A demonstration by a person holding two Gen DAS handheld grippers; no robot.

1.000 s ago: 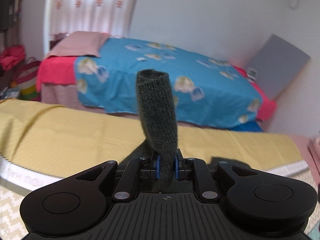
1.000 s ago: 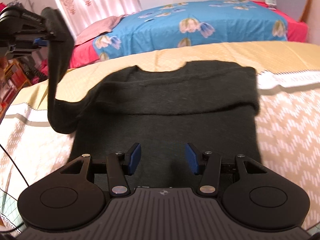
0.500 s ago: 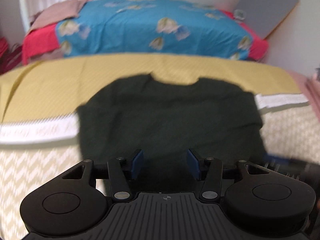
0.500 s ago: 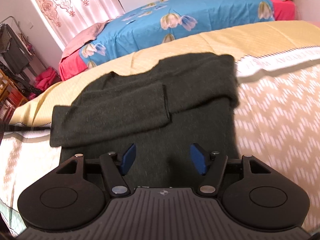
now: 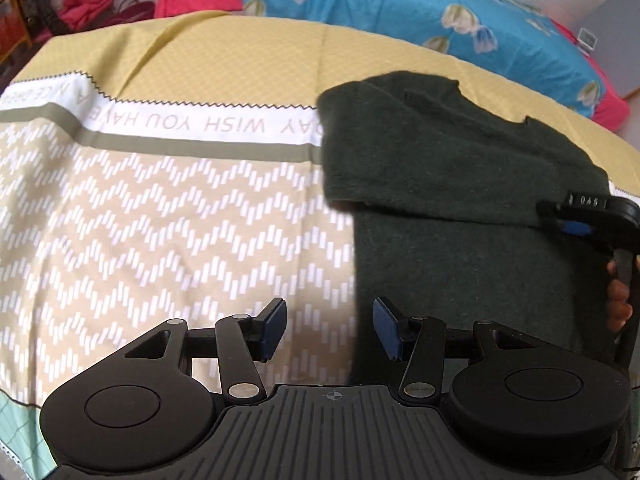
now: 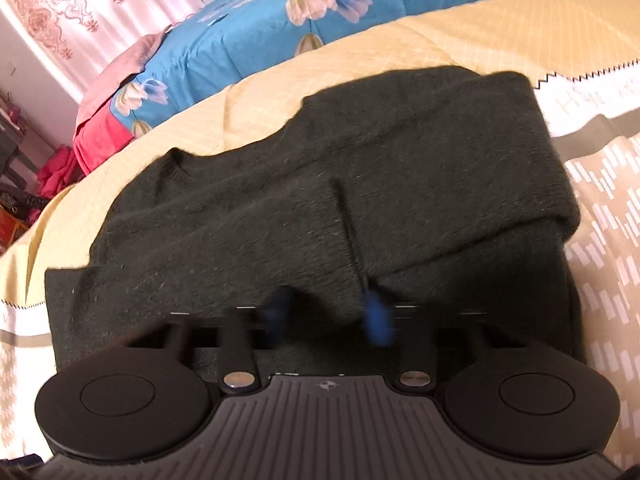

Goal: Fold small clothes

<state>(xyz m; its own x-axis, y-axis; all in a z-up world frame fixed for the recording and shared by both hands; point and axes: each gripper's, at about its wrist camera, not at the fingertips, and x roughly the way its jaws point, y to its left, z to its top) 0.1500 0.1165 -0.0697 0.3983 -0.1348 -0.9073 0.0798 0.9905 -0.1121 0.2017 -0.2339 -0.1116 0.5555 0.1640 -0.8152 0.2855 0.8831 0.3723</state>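
The left gripper (image 5: 330, 316) is wide open and has nothing between its two blue pads. It points down at the bed sheet (image 5: 160, 220), the one with the zigzag marks. The thing to fold, a dark green sweater (image 5: 460, 168), lies just to the right of it. The sweater's left edge runs right beside the right-hand pad, so most of the gripper is over bare sheet and not over the sweater. From here the sweater stretches away from the gripper: the bottom part is close, and the neck is at the far end, near the yellow part of the sheet. Both sleeves are laid across the chest, so the top part looks thick and the bottom part looks flat.

The right gripper (image 6: 328, 312) is down on the sweater, on its right side, near where a sleeve is folded over. Its jaws have just been closing, and the blue pads look blurry. The knit cloth is between them, and I think they are pinching a bit of it, but the blur makes it hard to be sure. A hand (image 5: 618, 300) shows behind that gripper at the edge of the left view.

So the right gripper is the one already on the sweater, and the left one is beside it. I think the left gripper needs to slide a little to the right to catch the left edge. Then both can lift the near end and lay it over toward the neck
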